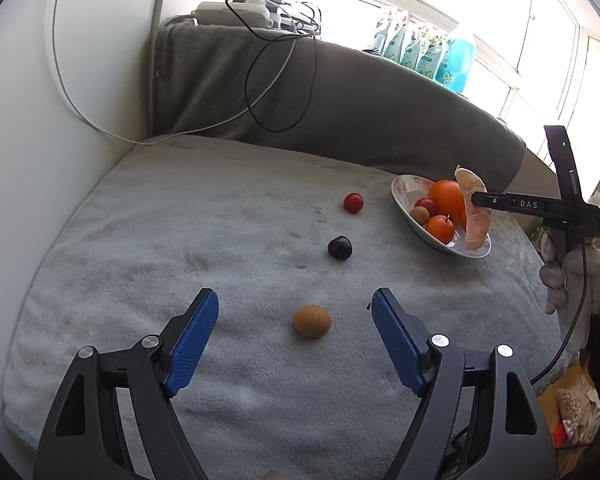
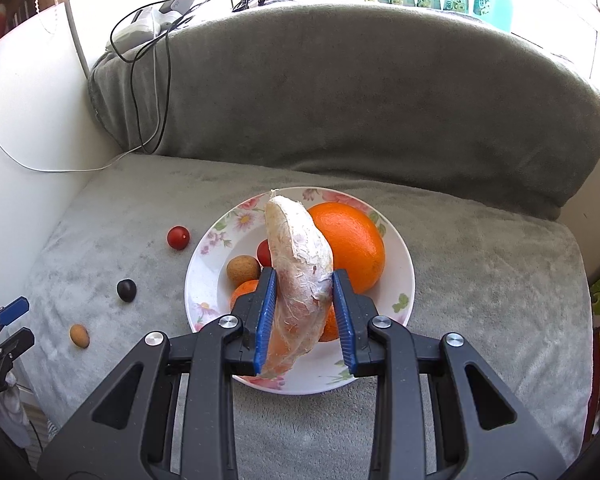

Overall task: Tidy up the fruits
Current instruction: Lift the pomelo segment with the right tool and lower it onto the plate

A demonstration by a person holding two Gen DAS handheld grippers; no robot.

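In the right wrist view, the right gripper [image 2: 305, 312], black-framed with ribbed blue pads, fills the lower half of the frame; its jaws are clamped on a large peeled citrus segment [image 2: 298, 276], pale pink-orange under white membrane, which stands nearly upright between the pads, its tip reaching toward the upper centre; the segment hangs over a white flower-patterned ceramic bowl [image 2: 400, 276] at the centre of the frame. Inside the bowl lie a big round orange [image 2: 352, 246] at right, a small tan round fruit [image 2: 243, 270] at left, a small red fruit [image 2: 263, 252] beside it, and a smaller mandarin [image 2: 246, 290] partly hidden behind the left pad. The bowl stands on a light grey plush blanket [image 2: 480, 280].

In the left wrist view, the left gripper [image 1: 296, 304] sits at the bottom of the frame, its jaws spread wide and holding nothing; a tan oval fruit [image 1: 312, 321] lies on the blanket between and just beyond the blue pads, touching neither; a dark purple plum-like fruit [image 1: 339, 247] lies further up at centre, and a red cherry tomato [image 1: 353, 203] above it, near the bowl's left rim; a gloved hand [image 1: 572, 276] grips the right gripper's handle at the right edge.
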